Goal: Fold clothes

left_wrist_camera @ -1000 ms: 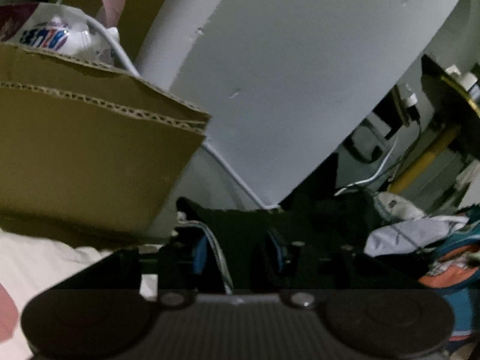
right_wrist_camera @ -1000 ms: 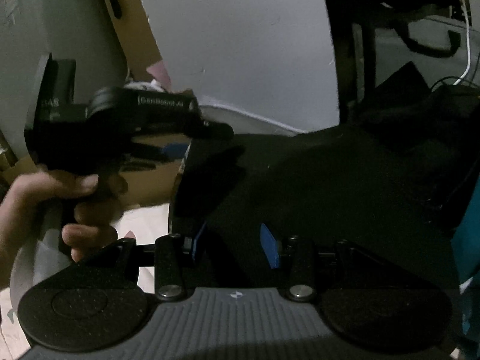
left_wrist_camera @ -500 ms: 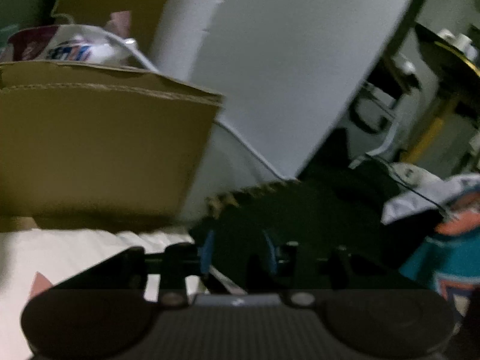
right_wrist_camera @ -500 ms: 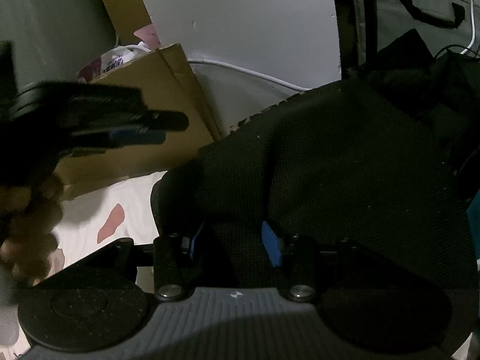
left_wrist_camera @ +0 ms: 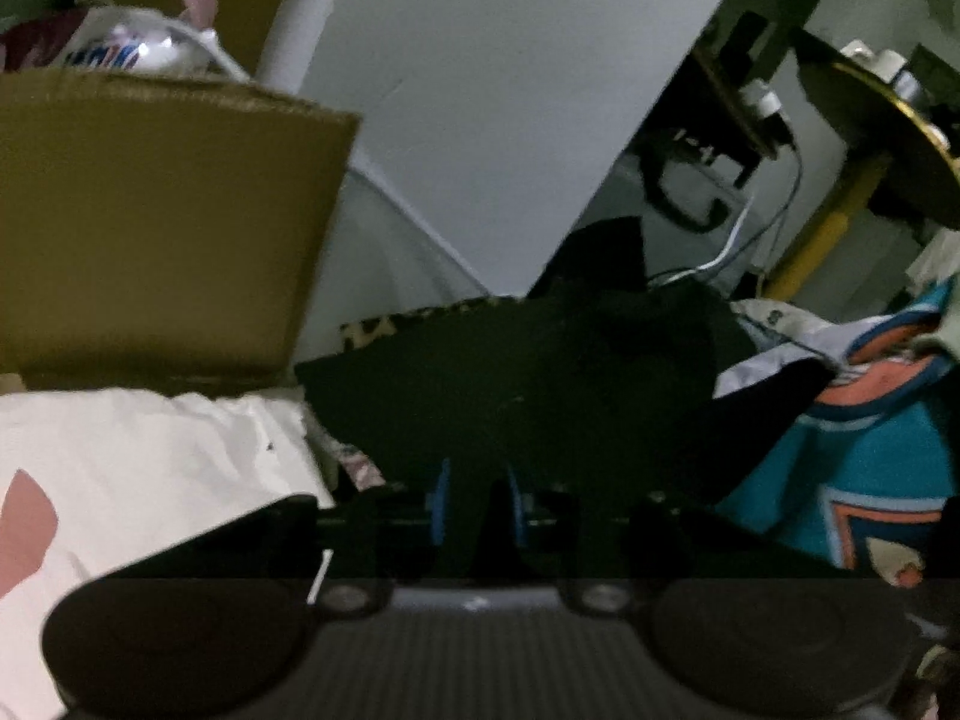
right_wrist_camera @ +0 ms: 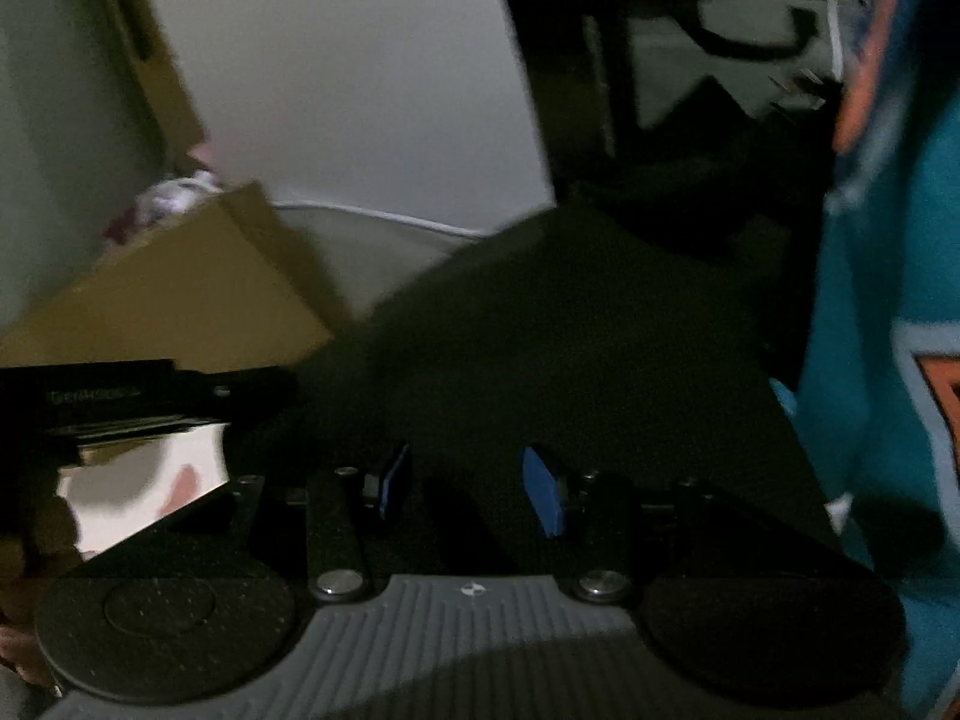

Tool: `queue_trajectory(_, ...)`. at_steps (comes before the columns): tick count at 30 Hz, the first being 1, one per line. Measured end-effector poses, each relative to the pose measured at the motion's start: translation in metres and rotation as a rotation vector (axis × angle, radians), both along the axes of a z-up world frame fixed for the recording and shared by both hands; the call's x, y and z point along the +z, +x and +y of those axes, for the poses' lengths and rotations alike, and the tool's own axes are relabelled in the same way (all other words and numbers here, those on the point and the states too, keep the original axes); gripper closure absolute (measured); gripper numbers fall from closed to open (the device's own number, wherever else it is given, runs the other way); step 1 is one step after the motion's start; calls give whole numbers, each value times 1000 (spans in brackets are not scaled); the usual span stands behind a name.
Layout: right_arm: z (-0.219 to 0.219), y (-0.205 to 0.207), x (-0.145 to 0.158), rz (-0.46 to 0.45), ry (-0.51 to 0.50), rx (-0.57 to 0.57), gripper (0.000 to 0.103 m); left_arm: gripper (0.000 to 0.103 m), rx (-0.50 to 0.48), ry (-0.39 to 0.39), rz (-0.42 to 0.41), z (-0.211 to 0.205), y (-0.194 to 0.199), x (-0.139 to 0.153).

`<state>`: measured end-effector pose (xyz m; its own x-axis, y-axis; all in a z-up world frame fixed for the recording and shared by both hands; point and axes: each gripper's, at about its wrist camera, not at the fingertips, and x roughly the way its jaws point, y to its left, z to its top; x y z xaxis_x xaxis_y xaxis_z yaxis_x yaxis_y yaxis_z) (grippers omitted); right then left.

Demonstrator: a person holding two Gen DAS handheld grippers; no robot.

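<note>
Both the left gripper (left_wrist_camera: pixel 477 507) and the right gripper (right_wrist_camera: pixel 468 489) pinched the black garment (right_wrist_camera: pixel 576 348) over the white bed (left_wrist_camera: pixel 132 456); dim, slack cloth could slip free, I judged.

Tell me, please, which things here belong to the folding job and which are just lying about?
Job: black garment; left gripper pinching it; right gripper at it, grip unclear; teal jersey, likely waiting.

Lying about: cardboard box, plastic bag inside it, white cable, pale sheet.
</note>
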<state>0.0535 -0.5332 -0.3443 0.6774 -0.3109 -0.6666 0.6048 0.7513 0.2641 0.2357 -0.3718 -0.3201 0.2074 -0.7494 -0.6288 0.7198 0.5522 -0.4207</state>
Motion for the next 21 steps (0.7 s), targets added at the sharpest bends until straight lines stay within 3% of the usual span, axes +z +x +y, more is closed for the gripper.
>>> queue_trajectory(2,-5,-4,-9,28,7,-26,54,86,5,20,1,-2,4,-7)
queue_trajectory(4,-7,-8,-19,52,20,-41,54,95,11,48,-2,-4,7,-14)
queue_trajectory(8,-7,-14,-29,75,12,-38,54,99,40,72,24,-6,19,-28)
queue_trajectory(14,-12,-26,-32,144,4,-83,54,101,24,106,-8,-8,22,-18)
queue_trajectory(17,-15,-24,-29,208,-10,-125,54,100,25,86,-36,-7,18,-2)
queue_trajectory(21,-15,-27,-19,166,-23,-128,54,99,19,78,-63,-12,15,7)
